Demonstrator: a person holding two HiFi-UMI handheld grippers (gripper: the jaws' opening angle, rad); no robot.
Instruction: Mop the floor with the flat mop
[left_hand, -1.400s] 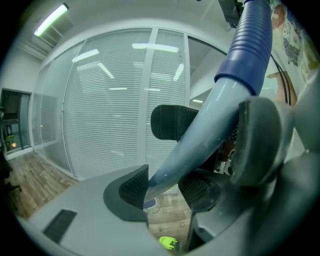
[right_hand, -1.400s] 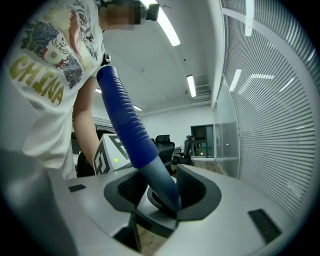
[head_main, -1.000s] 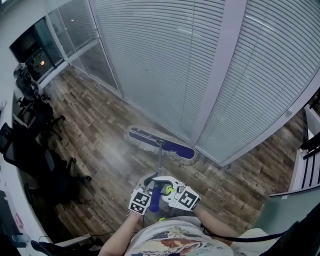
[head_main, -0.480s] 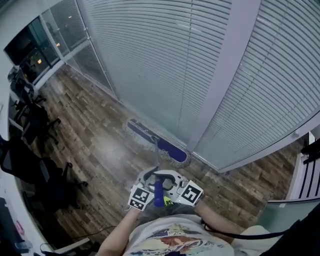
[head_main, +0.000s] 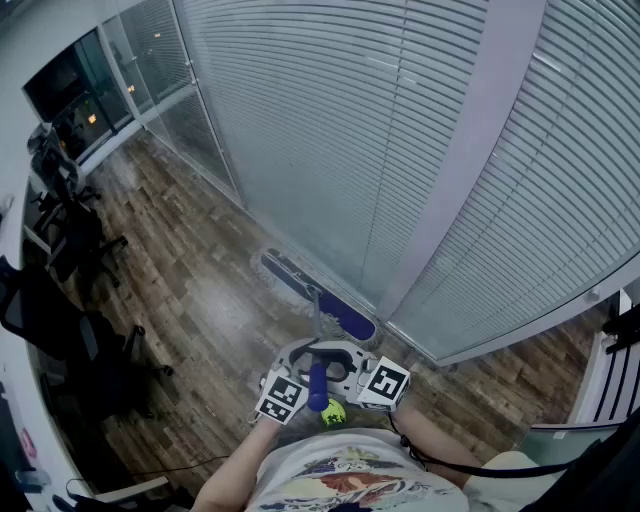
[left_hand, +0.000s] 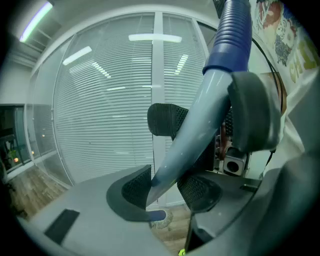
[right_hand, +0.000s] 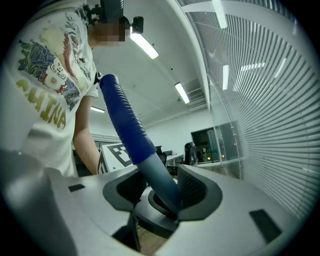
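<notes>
I am holding the mop handle (head_main: 317, 385) in both tools, the left tool (left_hand: 167, 189) just tightening, the right tool (right_hand: 160, 189) just easing wider. The mop head (head_main: 318, 295) is lying beside the glass wall (head_main: 330, 130).

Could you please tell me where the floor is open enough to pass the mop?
The widest bare patch of wooden floor lies between the mop head at the glass wall and the office chairs on the left. A narrower strip runs along the wall's foot to the right. The left edge, among the chairs, is crowded.
</notes>
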